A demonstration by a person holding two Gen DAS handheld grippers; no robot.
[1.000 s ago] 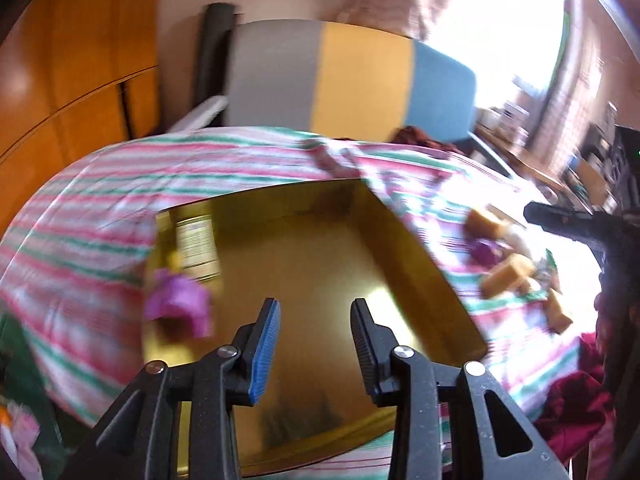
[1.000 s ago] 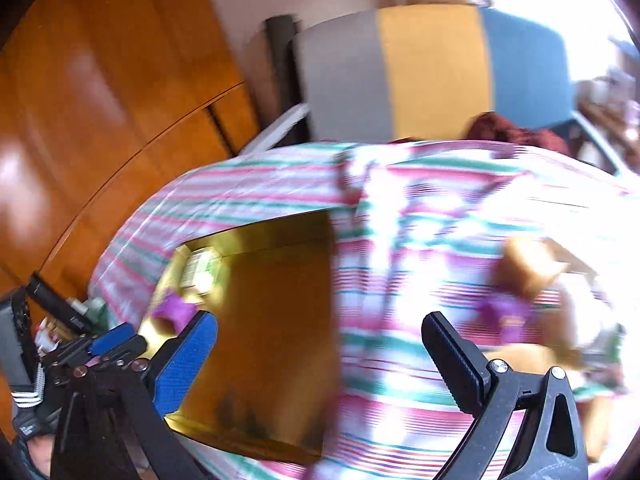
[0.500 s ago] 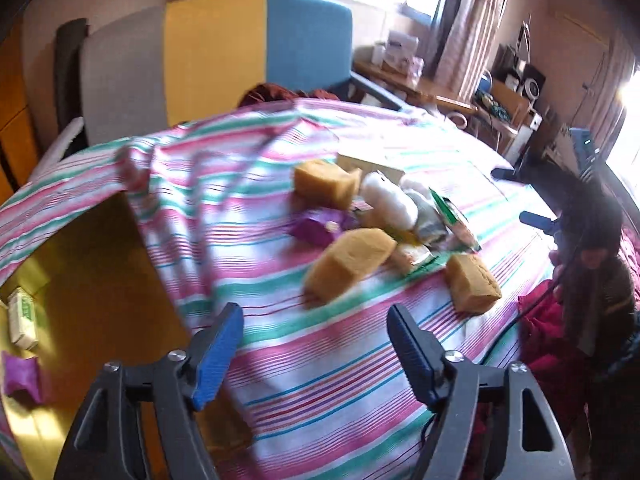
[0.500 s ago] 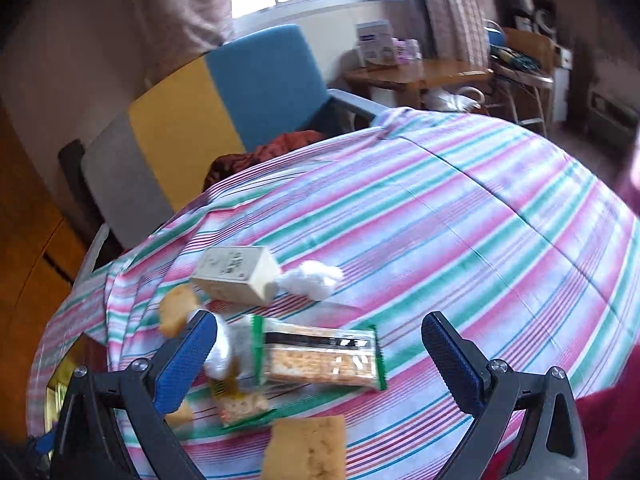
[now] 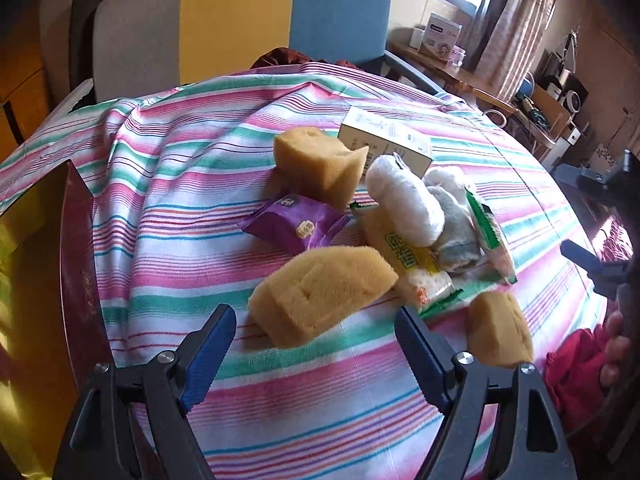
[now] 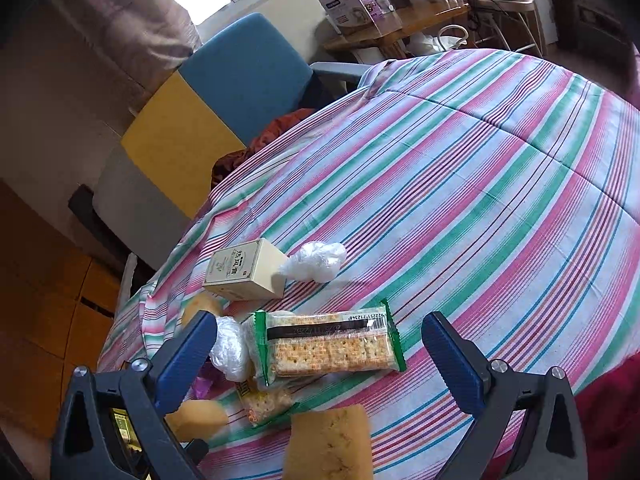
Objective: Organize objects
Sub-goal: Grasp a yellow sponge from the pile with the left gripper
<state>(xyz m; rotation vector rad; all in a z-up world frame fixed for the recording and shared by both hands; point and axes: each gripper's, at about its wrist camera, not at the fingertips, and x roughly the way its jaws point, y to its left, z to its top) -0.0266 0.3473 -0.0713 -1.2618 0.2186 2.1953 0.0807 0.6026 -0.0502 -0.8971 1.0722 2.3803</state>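
Striped pink-and-green cloth (image 5: 192, 208) covers the table before a tricolour chair (image 5: 240, 20); the left gripper (image 5: 316, 344), jaws just opened wide and empty, hovers near a yellow sponge (image 5: 324, 292), gold box (image 5: 32, 280) at left. Right view: same cloth, window behind; the right gripper (image 6: 320, 344), jaws spread, frames a cracker packet (image 6: 332, 348).

Your left gripper (image 5: 316, 344) tilts down just short of the big sponge (image 5: 324, 288), jaws just opened wide with nothing between them. Your right gripper (image 6: 320, 344) hangs spread above the cracker pack (image 6: 328, 348), gripping nothing.
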